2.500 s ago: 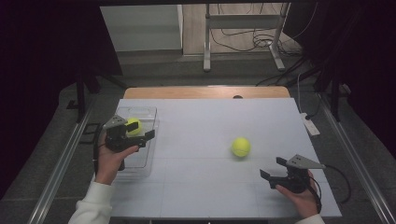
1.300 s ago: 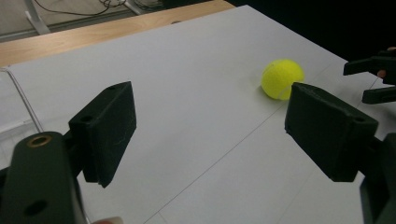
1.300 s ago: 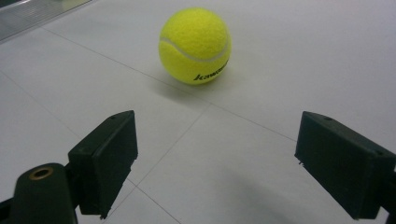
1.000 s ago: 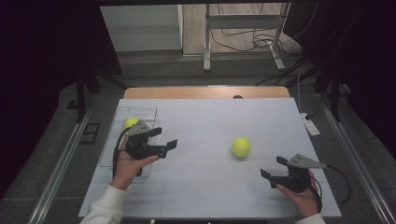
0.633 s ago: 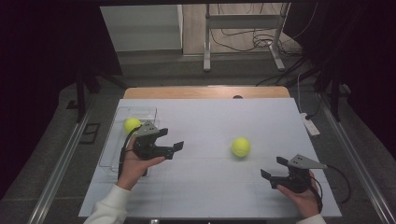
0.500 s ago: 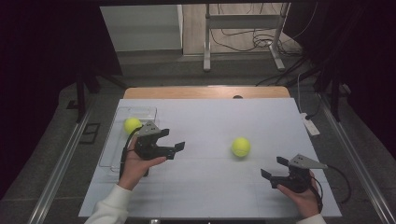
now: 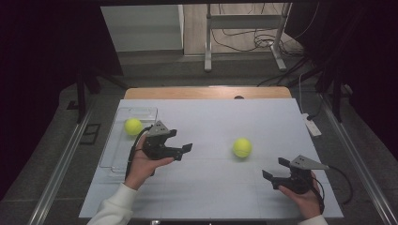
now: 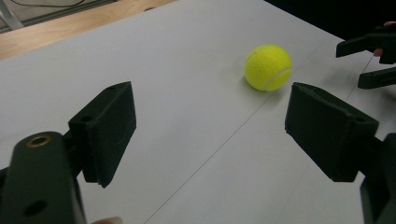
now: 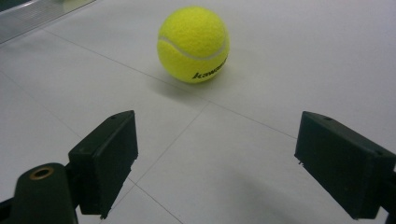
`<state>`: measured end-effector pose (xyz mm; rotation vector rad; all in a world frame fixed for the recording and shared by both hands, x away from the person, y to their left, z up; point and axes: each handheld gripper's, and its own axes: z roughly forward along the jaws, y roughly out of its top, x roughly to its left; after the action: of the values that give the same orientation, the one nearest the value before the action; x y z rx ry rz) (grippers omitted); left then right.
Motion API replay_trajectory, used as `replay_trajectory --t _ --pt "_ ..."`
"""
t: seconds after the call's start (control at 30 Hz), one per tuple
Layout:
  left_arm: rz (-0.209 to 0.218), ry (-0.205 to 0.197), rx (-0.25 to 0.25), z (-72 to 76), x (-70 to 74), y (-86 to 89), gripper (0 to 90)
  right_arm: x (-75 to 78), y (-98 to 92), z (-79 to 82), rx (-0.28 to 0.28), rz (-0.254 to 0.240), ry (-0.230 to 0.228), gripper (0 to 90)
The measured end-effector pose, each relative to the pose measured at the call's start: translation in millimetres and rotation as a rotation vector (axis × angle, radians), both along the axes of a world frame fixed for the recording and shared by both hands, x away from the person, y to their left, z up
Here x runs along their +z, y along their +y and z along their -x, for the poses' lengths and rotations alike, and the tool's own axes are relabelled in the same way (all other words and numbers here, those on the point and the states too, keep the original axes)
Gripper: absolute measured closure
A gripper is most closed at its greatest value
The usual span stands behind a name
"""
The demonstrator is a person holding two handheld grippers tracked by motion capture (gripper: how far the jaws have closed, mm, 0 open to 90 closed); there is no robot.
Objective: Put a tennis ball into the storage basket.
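In the high view, a tennis ball (image 7: 242, 147) is lying on the white table (image 7: 211, 187) between the left gripper (image 7: 180, 142) and the right gripper (image 7: 274, 168), untouched. In the left gripper view, the ball (image 8: 268, 66) is seen beyond spread, empty jaws. In the right gripper view, it (image 9: 193, 44) is lying ahead of parted jaws gripping nothing.

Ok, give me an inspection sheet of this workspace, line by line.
Surface: white table, wooden strip along its far edge.
Job's things: one tennis ball loose on the table; a second ball in the clear tray at left.
Clutter: nothing seen.
Grippers: left gripper open, pointing at the loose ball; right gripper open, empty.
Cables: right gripper's cable trails off the table.
Surroundings: dark floor, metal stand with wires behind.
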<state>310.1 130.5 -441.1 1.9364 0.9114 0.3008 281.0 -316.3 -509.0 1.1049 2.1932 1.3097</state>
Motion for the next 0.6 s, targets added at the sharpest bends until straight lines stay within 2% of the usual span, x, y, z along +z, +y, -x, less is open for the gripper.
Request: replay_trajectory --t 0.33,0.6 --pt "-0.033 -0.012 -0.033 3.7 1.9 -17.6 17.4 2.1 3.6 3.6 0.008 0.012 -0.011 13.3" --pt "-0.021 -0.001 -0.048 -1.8 1.5 -24.3 17.4 1.6 2.9 2.9 0.005 0.013 -0.007 13.3"
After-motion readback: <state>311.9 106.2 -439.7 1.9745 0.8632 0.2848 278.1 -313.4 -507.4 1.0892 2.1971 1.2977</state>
